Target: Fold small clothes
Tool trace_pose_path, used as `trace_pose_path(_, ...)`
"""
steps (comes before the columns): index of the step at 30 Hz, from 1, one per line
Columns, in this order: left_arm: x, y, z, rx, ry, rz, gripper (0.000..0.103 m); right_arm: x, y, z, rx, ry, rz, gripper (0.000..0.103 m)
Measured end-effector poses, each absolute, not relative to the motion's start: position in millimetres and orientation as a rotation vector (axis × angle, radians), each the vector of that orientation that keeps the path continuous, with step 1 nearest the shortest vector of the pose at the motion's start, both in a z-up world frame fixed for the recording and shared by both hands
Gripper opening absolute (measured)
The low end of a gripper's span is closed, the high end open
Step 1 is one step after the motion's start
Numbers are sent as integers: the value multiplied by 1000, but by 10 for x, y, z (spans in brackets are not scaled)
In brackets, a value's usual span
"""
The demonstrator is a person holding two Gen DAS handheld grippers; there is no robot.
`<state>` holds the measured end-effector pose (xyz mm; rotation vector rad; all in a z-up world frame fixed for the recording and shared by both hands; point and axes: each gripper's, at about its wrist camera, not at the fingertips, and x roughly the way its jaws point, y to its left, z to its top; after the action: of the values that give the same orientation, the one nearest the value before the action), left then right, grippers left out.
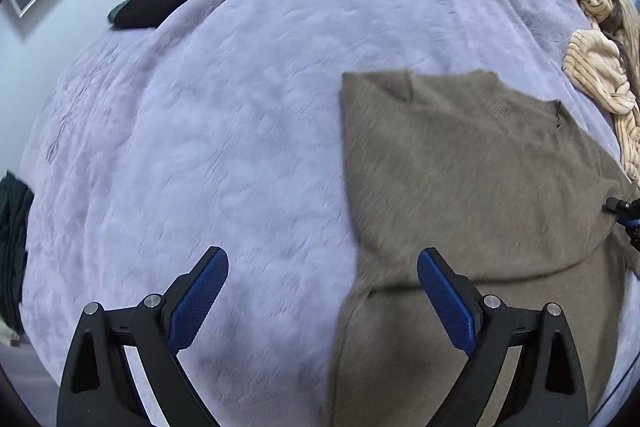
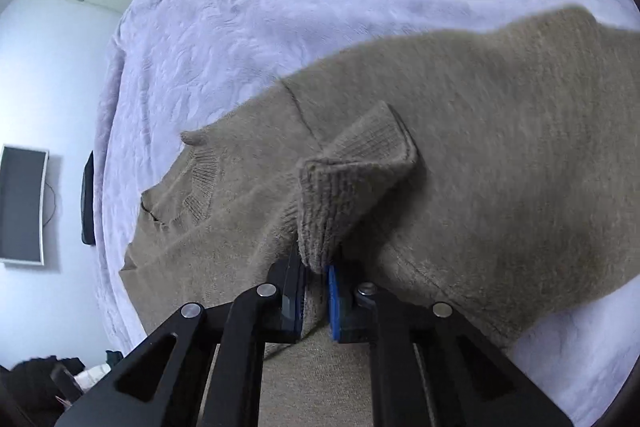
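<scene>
Left gripper (image 1: 322, 269): two matt black angular plastic fingers, each faced on its inner side with a textured royal-blue rubber pad (image 1: 198, 301); triangular cut-outs in the outer link arms; round silver pivot screws at the joints

Right gripper (image 2: 316, 291): same build, black link arms with triangular cut-outs, silver pivot screws, blue pad (image 2: 333, 301) edges visible between black fingers

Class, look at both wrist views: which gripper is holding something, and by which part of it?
The right gripper is shut on the brown sweater, pinching its ribbed sleeve cuff. The left gripper is open and holds nothing.
</scene>
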<state>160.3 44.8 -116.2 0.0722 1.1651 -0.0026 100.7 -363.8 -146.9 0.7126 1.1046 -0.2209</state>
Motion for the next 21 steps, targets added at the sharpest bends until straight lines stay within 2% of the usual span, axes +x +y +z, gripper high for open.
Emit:
trace_pose_path(6,1788,59,-1507,227,1175,19,96,1072,-3611,-1268,609,1067,-118,11)
trace_pose_path(9,1772,224,-1670,189,1205,24,98,946,-3747,-1432,582,1149,-219,18)
trace_pose_path(11,1773,367,-1674,139,1216,40,103,790,-3840,-1489,608,1152,-259,21)
trace_pose_path(21,1703,377,-1455,148,1252,32,103,297,-3897,-1247,591,1141,-384,22)
